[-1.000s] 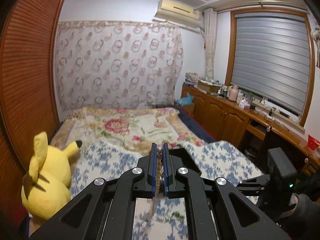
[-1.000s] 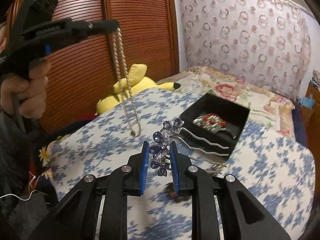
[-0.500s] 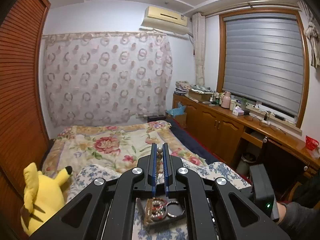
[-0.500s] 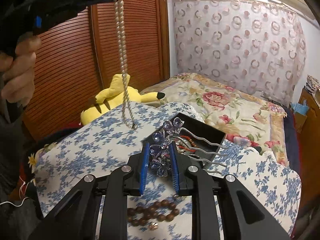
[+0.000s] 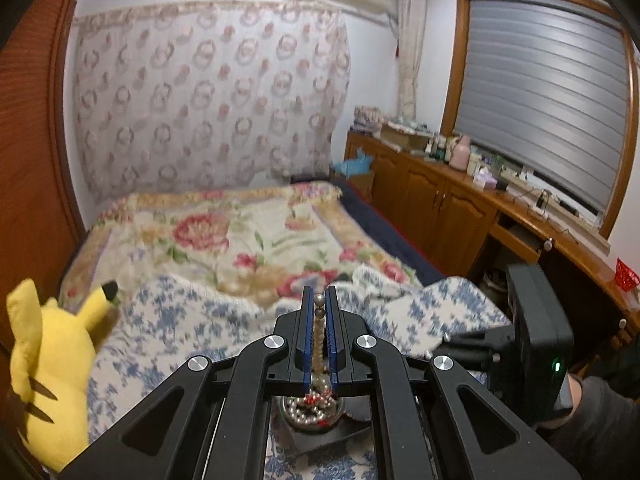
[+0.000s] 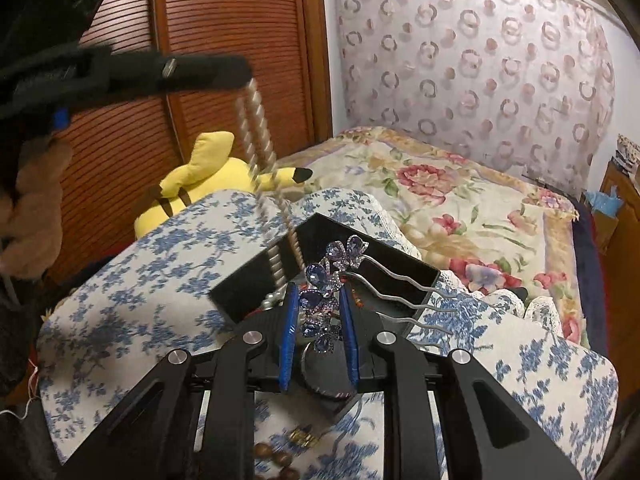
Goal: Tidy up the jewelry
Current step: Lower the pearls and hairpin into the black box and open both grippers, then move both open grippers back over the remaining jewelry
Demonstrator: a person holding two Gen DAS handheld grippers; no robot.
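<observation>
Home bedroom; bed (image 5: 248, 236), wardrobe (image 6: 224, 32)

Pearl necklace (image 6: 256, 136) hangs doubled, lower end inside open black box (image 6: 256, 280). Purple-jewelled hair comb (image 6: 324, 292) held above box, prongs rightward.

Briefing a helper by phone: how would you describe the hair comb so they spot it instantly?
On the blue-flowered cloth stands an open black box. Above it, the right claw grips the hair comb: purple gem flowers with wavy silver prongs, unlike the pearl strand beside it.

Black box (image 6: 256, 280), purple hairpin (image 6: 324, 284), pearl-white necklace (image 6: 256, 132), yellow plush (image 6: 208, 176), blue-flowered white cloth (image 6: 132, 280), red-flowered cream bedspread (image 6: 460, 196).
</observation>
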